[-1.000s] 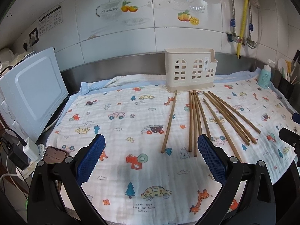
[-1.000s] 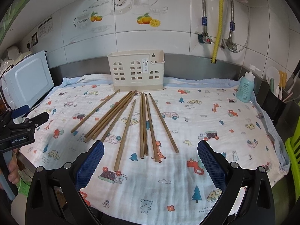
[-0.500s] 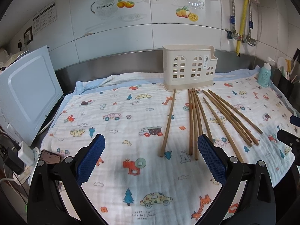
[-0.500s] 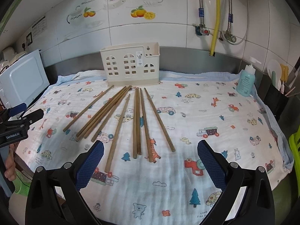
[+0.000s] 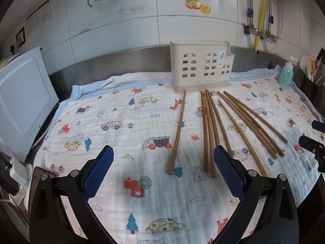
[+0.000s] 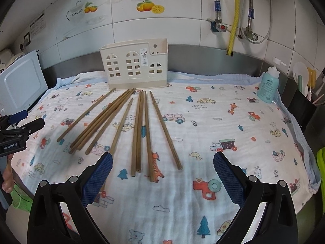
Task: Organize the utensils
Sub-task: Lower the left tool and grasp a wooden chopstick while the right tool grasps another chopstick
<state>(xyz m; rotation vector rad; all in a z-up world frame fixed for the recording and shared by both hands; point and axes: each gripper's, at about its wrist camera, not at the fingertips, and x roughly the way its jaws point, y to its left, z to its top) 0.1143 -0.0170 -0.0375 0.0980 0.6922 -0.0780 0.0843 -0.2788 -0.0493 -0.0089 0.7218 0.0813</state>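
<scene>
Setting: tiled kitchen wall with fruit decals, steel backsplash, counter covered by a printed cloth (image 6: 223,122).
Left gripper (image 5: 163,167): jaws spread wide, nothing between the blue pads; hovers low over the near cloth, pointed at the rack.
Right gripper (image 6: 162,172): jaws equally wide, empty; hangs over the near ends of the sticks.
Single chopstick (image 5: 177,132): lies alone, left of the bundle in the left view, its near end just ahead of the left gripper's span.
Chopsticks (image 6: 140,130): roughly ten wooden sticks flat on the cloth, fanned, far tips converging toward the rack; several pairs touching side by side.
Utensil rack (image 6: 135,65): cream plastic, arched cut-outs, upright at the back of the cloth against the backsplash; looks empty, interior not fully visible.
Step in hand (judged): approach before a first pick; nothing is in the rack yet.
Next move calls for: dropping onto one stick, closing across its width, then tilting it upright to clear the rack rim.
Risk: touching neighbours may roll or lift together; the soft cloth may bunch under the fingers.
Edges: white appliance (image 5: 22,103) at far left, soap bottle (image 6: 268,86) and dark holder (image 6: 304,109) at far right.
Open room: cloth on either side of the fan is bare; the two grippers sit near each other, so their paths could cross.
</scene>
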